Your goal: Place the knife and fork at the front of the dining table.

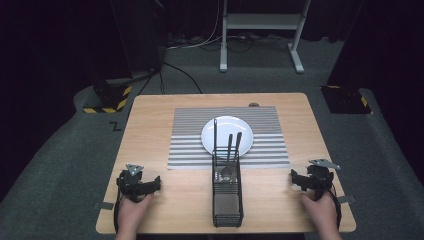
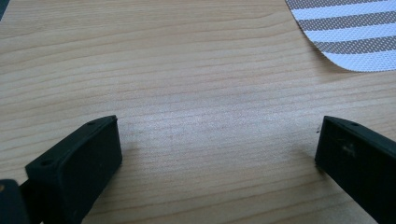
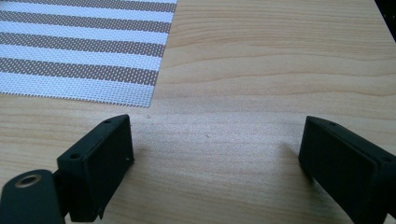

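Left hand [image 1: 131, 212] is sitting at the near left corner of the table [image 1: 165, 210], holding the left gripper [image 1: 156, 184], which is resting low over bare wood and pointing inward toward the middle. In the left gripper view its jaws are standing wide apart with nothing between them, just wood grain, and a corner of the striped mat [image 2: 348, 32] is showing at upper right. Moving right, the mat [image 1: 185, 145] is lying across the table centre with a white plate [image 1: 220, 131] on it. Just in front of the plate, a black wire caddy [image 1: 227, 205] is standing on the wood between the two grippers, well apart from both, its far end touching or overlapping the near edge of the mat. Dark utensil handles [image 1: 232, 145] are sticking up from the caddy's far compartment and leaning over the plate; what kind of utensils they are is too small to tell. The near compartment is looking empty apart from a mesh floor. Further right, the right gripper [image 1: 296, 181] is hovering low over bare wood near the right edge, held by the right hand [image 1: 322, 212], pointing inward too. In the right gripper view its jaws are spread wide, gripping nothing, with the mat's corner [image 3: 79, 51] at upper left.
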Demonstrator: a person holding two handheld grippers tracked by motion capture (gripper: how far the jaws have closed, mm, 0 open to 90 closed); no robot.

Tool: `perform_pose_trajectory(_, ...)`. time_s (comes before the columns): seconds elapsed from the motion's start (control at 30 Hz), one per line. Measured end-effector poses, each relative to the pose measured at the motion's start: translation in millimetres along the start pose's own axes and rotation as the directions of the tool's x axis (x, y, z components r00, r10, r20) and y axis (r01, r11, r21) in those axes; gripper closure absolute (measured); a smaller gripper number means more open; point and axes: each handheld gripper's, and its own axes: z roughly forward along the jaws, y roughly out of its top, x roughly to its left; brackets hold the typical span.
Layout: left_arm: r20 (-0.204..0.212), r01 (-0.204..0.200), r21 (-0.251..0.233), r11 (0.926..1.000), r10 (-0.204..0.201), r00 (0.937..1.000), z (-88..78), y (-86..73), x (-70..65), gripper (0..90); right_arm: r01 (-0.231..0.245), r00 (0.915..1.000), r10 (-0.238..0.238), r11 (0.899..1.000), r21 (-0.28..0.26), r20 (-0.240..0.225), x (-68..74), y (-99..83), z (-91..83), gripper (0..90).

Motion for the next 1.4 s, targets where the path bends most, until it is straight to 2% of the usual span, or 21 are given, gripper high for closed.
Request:
perform_pose_trajectory(0.33,0.009,-0.005,0.0,1.0,0.005,0.9999,-0.9,-0.8,0.2,0.5,-0.002,1.0,0.002,1.0,0.001,-0.009,-1.3,-0.1,-0.5,9.8)
perform_pose_trajectory(0.53,0.032,-0.031,-0.003,0.9995,0.031,0.999,-1.3,-1.0,-0.8,0.5,0.018,0.9998,-0.018,1.0,-0.003,-0.011,-1.4,0.0,-0.6,11.7)
perform_pose_trajectory(0.6,0.033,-0.054,-0.015,0.9984,0.055,0.998,-2.4,-1.0,-2.3,0.5,0.013,0.9999,-0.013,1.0,0.0,-0.009,0.6,0.4,-2.0,13.2)
perform_pose_trajectory(0.7,0.045,-0.079,-0.032,0.9963,0.081,0.9957,-6.6,-0.6,-5.4,0.8,0.052,0.9983,-0.052,0.999,-0.009,-0.025,6.5,-0.6,-4.5,13.3)
perform_pose_trajectory(0.77,0.066,-0.08,-0.031,0.9963,0.082,0.9944,-9.0,-0.4,-6.8,1.0,0.054,0.9981,-0.055,0.998,-0.009,-0.028,8.7,-1.0,-5.3,13.3)
perform_pose_trajectory(0.87,0.079,-0.105,-0.048,0.9933,0.108,0.991,-13.2,0.4,-10.4,0.9,0.075,0.9964,-0.075,0.997,-0.011,-0.039,14.4,-2.6,-7.1,13.3)
perform_pose_trajectory(1.07,0.105,-0.1,-0.098,0.9902,0.11,0.9884,-22.8,4.8,-16.9,1.1,0.107,0.9927,-0.108,0.994,-0.02,-0.054,23.1,-4.7,-9.8,13.4)
perform_pose_trajectory(1.23,0.145,-0.104,-0.129,0.9862,0.123,0.9818,-29.4,7.8,-25.3,1.3,0.123,0.9906,-0.123,0.992,-0.018,-0.059,28.5,-5.9,-9.2,13.2)
perform_pose_trajectory(1.4,0.184,-0.135,-0.167,0.9766,0.166,0.9688,-39.1,12.9,-43.0,1.4,0.122,0.9896,-0.124,0.992,-0.026,-0.074,28.7,-7.0,-8.4,13.1)
